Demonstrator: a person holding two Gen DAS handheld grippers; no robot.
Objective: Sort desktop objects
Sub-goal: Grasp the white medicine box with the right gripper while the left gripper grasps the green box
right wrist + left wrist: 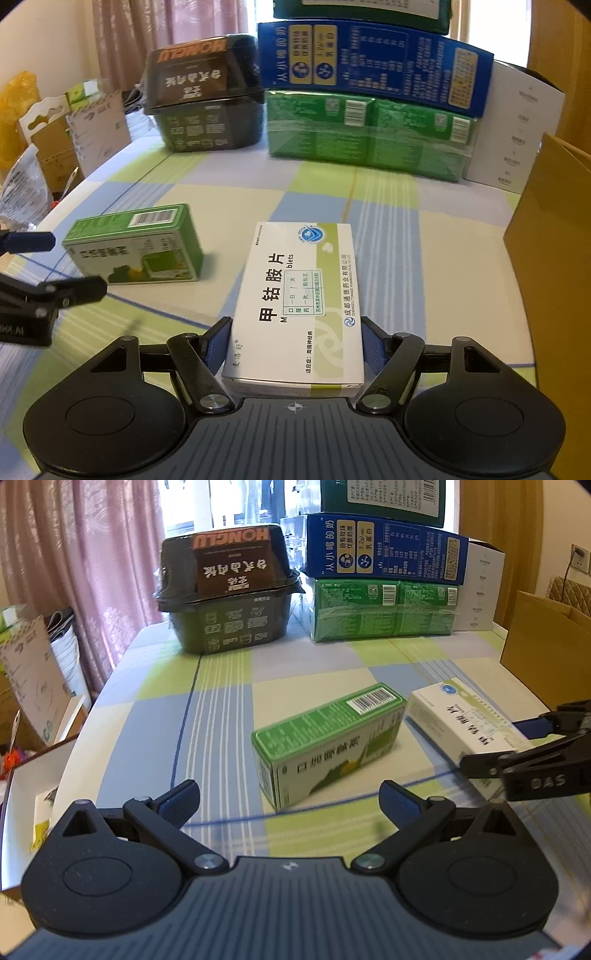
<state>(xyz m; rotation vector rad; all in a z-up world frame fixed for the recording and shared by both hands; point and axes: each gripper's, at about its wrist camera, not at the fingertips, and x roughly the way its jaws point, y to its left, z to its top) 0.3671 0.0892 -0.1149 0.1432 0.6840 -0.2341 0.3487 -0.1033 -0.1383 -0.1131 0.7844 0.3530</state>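
Observation:
A white medicine box (pixel 295 288) lies flat on the checked tablecloth (pixel 388 229), and my right gripper (pixel 295 328) is shut on its near end, a blue pad (pixel 218 343) pressed to each long side. The left wrist view shows that same box (pixel 454 716) at the right, with the right gripper (pixel 506 744) clamped on it. A green medicine box (pixel 325 738) stands on its long edge to the left of the white one, barcode up. My left gripper (pixel 288 790) is open and wide, just short of the green box (pixel 136 247), touching nothing.
At the back stand a black lidded food tub (pixel 229 590), a blue carton (pixel 384 550) on green wrapped packs (pixel 384 609), and a white box (pixel 480 587). A brown paper bag (pixel 546 240) blocks the right side. Cardboard boxes (pixel 33 686) sit beyond the left table edge.

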